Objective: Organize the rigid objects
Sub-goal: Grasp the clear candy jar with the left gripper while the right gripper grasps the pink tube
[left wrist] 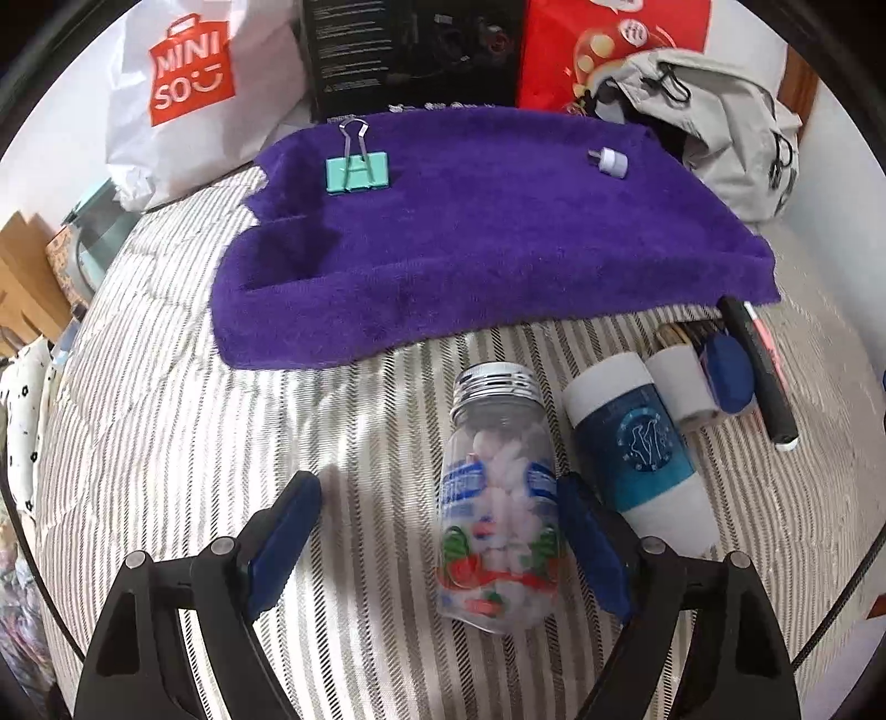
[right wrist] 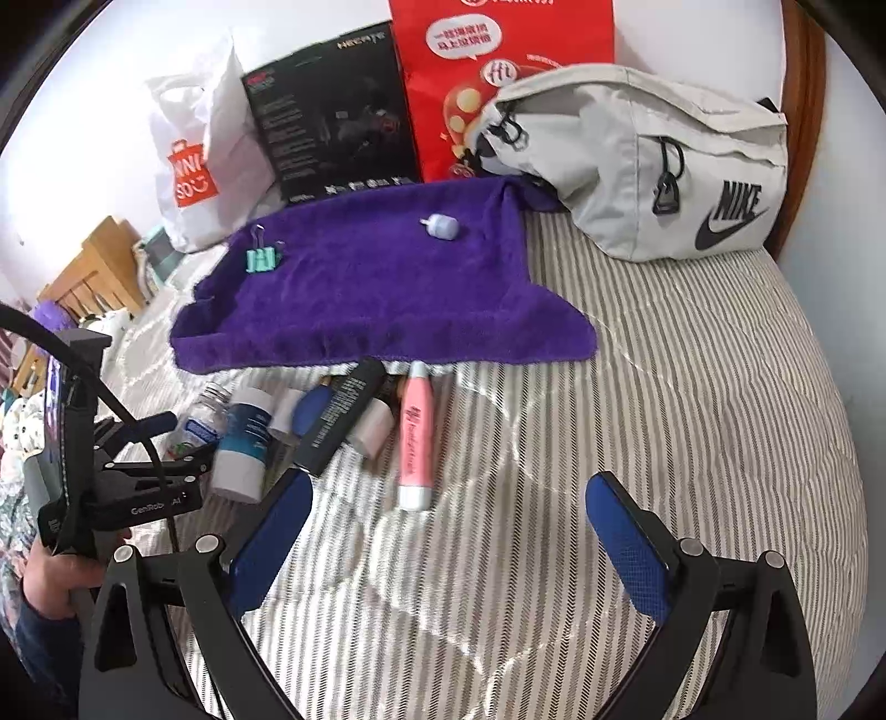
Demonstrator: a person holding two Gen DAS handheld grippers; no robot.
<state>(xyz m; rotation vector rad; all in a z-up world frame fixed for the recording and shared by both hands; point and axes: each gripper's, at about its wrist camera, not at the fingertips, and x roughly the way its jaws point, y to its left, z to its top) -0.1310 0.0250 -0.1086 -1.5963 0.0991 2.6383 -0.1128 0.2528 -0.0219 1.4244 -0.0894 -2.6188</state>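
Observation:
A clear plastic bottle (left wrist: 498, 498) with a silver cap and white pieces inside lies on the striped bedding. My left gripper (left wrist: 440, 531) is open around it: the right finger is close against the bottle, the left finger well apart. Beside it lie a blue-and-white canister (left wrist: 637, 448), a white roll (left wrist: 681, 387), a blue object (left wrist: 728, 371) and a black tube (left wrist: 758, 371). On the purple towel (left wrist: 470, 232) rest a teal binder clip (left wrist: 357, 171) and a small lavender plug (left wrist: 609, 162). My right gripper (right wrist: 451, 545) is open and holds nothing, just short of a pink tube (right wrist: 415, 437).
Behind the towel stand a white Miniso bag (left wrist: 177, 83), a black box (left wrist: 415, 50) and a red bag (right wrist: 498, 83). A grey Nike bag (right wrist: 664, 160) lies at the back right. Wooden furniture (right wrist: 94, 271) sits beyond the bed's left edge. A hand (right wrist: 50, 581) holds the left gripper.

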